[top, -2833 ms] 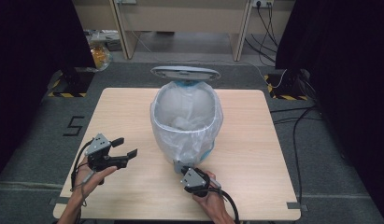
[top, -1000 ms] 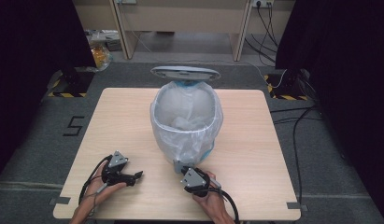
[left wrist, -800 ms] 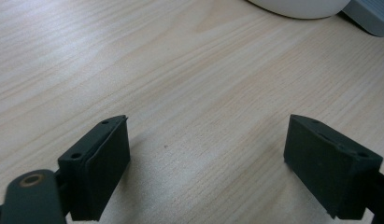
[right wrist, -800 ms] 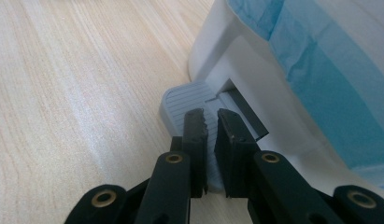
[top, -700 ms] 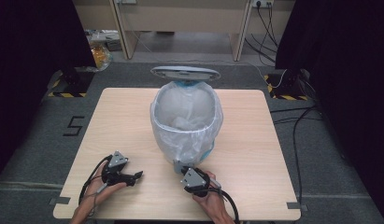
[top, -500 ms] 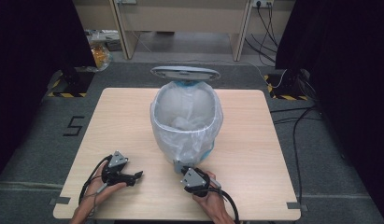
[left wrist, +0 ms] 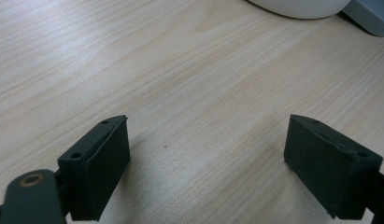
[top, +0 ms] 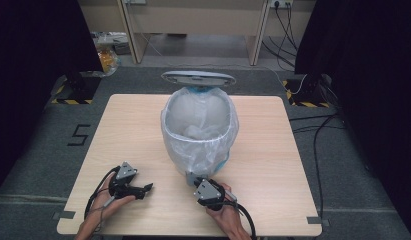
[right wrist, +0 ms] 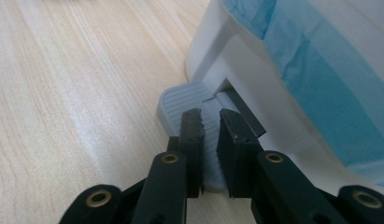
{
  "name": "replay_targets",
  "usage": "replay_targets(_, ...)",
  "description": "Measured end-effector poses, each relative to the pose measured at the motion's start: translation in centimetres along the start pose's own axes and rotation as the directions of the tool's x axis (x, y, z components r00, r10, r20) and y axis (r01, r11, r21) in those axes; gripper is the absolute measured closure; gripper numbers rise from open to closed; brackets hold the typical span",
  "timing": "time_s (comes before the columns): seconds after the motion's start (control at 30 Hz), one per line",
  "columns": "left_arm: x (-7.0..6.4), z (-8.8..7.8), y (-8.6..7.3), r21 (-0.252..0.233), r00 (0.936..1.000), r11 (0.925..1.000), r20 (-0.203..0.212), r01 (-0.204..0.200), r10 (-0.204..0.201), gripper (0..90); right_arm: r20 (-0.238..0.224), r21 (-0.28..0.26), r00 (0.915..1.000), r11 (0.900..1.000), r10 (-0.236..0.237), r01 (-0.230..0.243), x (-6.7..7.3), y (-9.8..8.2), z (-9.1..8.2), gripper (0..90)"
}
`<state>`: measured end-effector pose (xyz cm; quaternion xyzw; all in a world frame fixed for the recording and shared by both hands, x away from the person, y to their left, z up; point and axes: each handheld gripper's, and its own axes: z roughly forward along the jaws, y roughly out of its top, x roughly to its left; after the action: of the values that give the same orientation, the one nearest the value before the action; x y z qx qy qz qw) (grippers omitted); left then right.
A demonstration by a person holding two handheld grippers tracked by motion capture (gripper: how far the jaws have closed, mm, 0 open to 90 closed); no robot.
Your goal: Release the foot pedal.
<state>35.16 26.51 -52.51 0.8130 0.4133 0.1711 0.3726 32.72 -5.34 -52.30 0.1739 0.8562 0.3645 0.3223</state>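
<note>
A white pedal bin [top: 199, 130] lined with a translucent bag stands mid-table, its grey lid [top: 198, 78] raised at the back. My right gripper [top: 195, 181] sits at the bin's front foot. In the right gripper view its jaws [right wrist: 209, 116] are shut with a thin slit between them, tips resting on the ribbed grey pedal [right wrist: 180, 100]. Blue liner [right wrist: 316, 79] shows on the bin wall beside it. My left gripper [top: 147, 189] lies low on the table at the front left. It is open in the left gripper view [left wrist: 208, 158], with only bare wood between its fingers.
The light wooden table [top: 118, 130] has free room left and right of the bin. The bin's white base [left wrist: 302, 5] and the pedal's edge [left wrist: 372, 14] lie ahead of the left gripper. Cables [top: 313, 125] run on the grey floor at the right.
Since 2.8 s ago my left gripper has dropped toward the table's front edge and shifted slightly right. Over the last second nothing has visibly moved.
</note>
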Motion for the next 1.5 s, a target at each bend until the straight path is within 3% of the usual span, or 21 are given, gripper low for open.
replay_targets(0.2,0.0,0.0,0.0,0.000,1.0000,1.0000,0.000,0.000,0.000,13.1,0.012,-0.007,0.9999,1.000,0.007,-0.006,-0.1,0.0,-0.2,74.8)
replay_targets(0.4,0.0,0.0,0.0,0.000,1.0000,1.0000,0.001,0.000,0.000,13.1,0.039,-0.051,0.9992,0.999,0.008,-0.006,-0.3,0.1,-0.6,68.8)
replay_targets(0.47,0.0,0.0,0.0,0.000,1.0000,1.0000,0.000,0.001,-0.001,13.1,0.044,-0.080,0.9986,0.996,0.027,-0.024,-0.4,0.3,-1.2,66.5)
replay_targets(0.6,0.0,0.0,0.0,0.000,1.0000,1.0000,0.000,0.000,0.000,13.0,0.038,-0.078,0.9988,0.997,0.030,-0.027,-0.5,0.2,-1.8,63.9)
replay_targets(0.73,0.0,0.0,0.0,0.000,1.0000,1.0000,0.000,0.001,-0.001,13.0,0.030,-0.089,0.9973,0.994,0.066,-0.063,-0.7,-0.1,-2.8,60.5)
replay_targets(0.77,0.0,0.0,0.0,-0.001,1.0000,1.0000,0.000,0.001,-0.001,13.0,0.020,-0.093,0.9948,0.991,0.100,-0.098,-0.9,-0.2,-3.2,59.8)
replay_targets(1.0,0.0,0.0,0.0,0.000,1.0000,1.0000,0.000,0.001,-0.001,13.0,0.033,-0.105,0.9864,0.982,0.161,-0.157,-1.9,-1.5,-5.2,56.0)
replay_targets(1.27,0.0,0.0,0.0,0.000,1.0000,1.0000,-0.001,0.004,-0.004,13.0,0.051,-0.100,0.9815,0.979,0.184,-0.179,-2.4,-2.3,-6.2,54.4)
replay_targets(1.5,0.0,-0.1,0.0,0.000,1.0000,1.0000,-0.002,0.006,-0.006,13.0,0.072,-0.061,0.9728,0.974,0.220,-0.216,-2.7,-3.6,-6.8,53.6)
